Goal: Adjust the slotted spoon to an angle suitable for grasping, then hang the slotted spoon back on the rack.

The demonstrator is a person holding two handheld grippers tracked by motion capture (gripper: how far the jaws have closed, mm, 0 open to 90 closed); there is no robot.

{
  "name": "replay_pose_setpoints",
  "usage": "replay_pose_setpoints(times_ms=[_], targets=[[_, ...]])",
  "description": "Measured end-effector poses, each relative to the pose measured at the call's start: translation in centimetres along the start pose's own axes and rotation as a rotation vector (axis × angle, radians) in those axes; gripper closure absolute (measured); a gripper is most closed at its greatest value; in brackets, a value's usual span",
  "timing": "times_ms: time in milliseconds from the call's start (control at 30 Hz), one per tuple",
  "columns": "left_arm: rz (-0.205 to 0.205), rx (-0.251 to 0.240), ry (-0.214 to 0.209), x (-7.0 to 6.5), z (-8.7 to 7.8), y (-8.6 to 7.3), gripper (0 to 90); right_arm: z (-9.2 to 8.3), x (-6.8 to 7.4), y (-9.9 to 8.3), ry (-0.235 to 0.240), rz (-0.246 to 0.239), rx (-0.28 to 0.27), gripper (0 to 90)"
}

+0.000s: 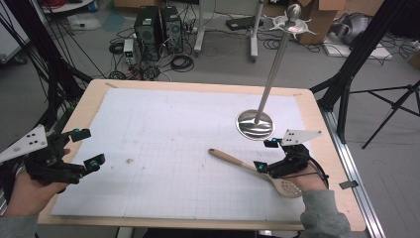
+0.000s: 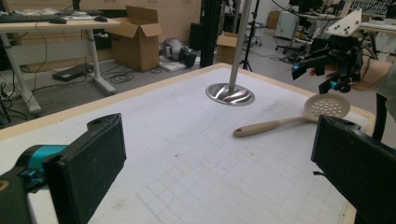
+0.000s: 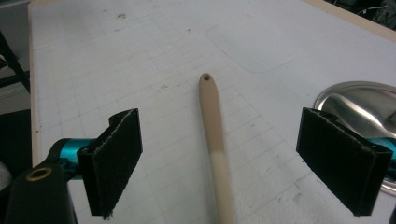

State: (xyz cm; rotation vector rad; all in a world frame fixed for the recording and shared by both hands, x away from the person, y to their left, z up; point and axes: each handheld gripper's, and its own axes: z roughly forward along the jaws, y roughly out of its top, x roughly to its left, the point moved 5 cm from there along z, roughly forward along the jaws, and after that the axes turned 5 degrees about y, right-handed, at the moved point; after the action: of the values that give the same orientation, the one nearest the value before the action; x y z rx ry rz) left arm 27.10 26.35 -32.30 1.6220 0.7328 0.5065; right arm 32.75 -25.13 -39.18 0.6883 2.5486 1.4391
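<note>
A person's right hand-held gripper [image 1: 266, 154] hovers wide open over a slotted spoon [image 1: 257, 172] lying flat on the table [image 1: 163, 148], its two black jaws straddling the tan handle without touching it. The spoon's perforated head points toward the person's right forearm, and the handle's holed end reaches toward the table's middle. The step in hand appears to be the approach to a grasp: the next move likely calls for lowering the jaws around the handle and closing them squarely before any lift. The left hand-held gripper [image 1: 89, 148] waits well apart at the table's left edge, jaws also spread and empty. Just beyond the spoon stands a metal stand [image 1: 256, 124], a tall pole rising from its round base. Counted: one spoon, one stand, two grippers.
</note>
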Motion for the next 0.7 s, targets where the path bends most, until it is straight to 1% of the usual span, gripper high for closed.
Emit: replay_pose_setpoints(times_ms=[233, 300, 333, 433, 567, 667, 700], targets=[[0.001, 0.003, -0.007, -0.1, 0.2, -0.1, 3.5, 0.0, -0.1, -0.5, -0.001, 0.012, 0.021, 14.1], [0.005, 0.004, -0.010, -0.2, 0.2, 0.0, 3.6, 0.0, -0.2, -0.6, -0.005, 0.007, 0.029, 14.2], [0.003, 0.002, -0.009, -0.2, 0.2, 0.0, 3.5, 0.1, -0.3, -0.6, -0.005, -0.002, 0.029, 14.2], [0.002, 0.004, -0.007, -0.1, 0.3, 0.0, 3.6, 0.2, -0.3, -0.7, -0.007, -0.006, 0.035, 14.2], [-0.001, 0.007, -0.005, -0.1, 0.4, -0.2, 3.5, 0.5, -0.4, -0.9, -0.011, -0.022, 0.055, 14.2], [0.003, 0.008, -0.012, -0.2, 0.5, -0.2, 3.6, 0.7, -0.4, -1.1, -0.012, -0.030, 0.072, 14.3], [0.003, 0.010, -0.011, -0.3, 0.5, -0.2, 3.5, 0.9, -0.4, -1.3, -0.003, -0.032, 0.086, 14.3]])
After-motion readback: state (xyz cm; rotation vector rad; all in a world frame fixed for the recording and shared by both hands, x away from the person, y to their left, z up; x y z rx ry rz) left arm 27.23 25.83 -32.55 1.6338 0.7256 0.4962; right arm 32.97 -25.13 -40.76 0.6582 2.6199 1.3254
